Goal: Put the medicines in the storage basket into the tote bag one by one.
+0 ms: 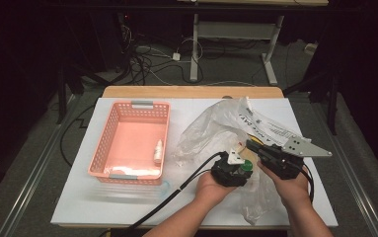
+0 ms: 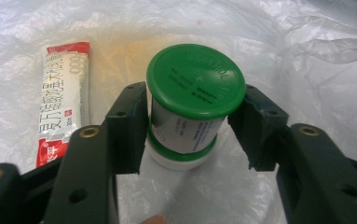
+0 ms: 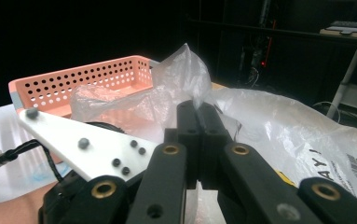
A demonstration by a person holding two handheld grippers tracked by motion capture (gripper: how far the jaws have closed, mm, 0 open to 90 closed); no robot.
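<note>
A white jar with a green cap (image 2: pixel 192 81) stands on the clear plastic bag (image 2: pixel 306 60), between the jaws of my left gripper (image 2: pixel 192 100). The left pad lies against the jar's side, while a thin gap shows at the right pad (image 2: pixel 253 123), so the jaws are open around it. Beside the jar lies a red and white sachet (image 2: pixel 64 93). From above, the left gripper (image 1: pixel 240 165) sits at the bag's (image 1: pixel 211 126) mouth with the green cap (image 1: pixel 246 166) showing. My right gripper (image 3: pixel 197 109) is shut on a fold of the bag (image 3: pixel 185 70), holding it up; in the high view it (image 1: pixel 250 144) is just right of the left one.
A pink perforated basket (image 1: pixel 132 105) stands at the left of the white table top (image 1: pixel 102 212), with a small white bottle (image 1: pixel 158 151) inside. Something clear and flat (image 1: pixel 127 190) lies in front of the basket. Cables trail from both grippers toward the near edge.
</note>
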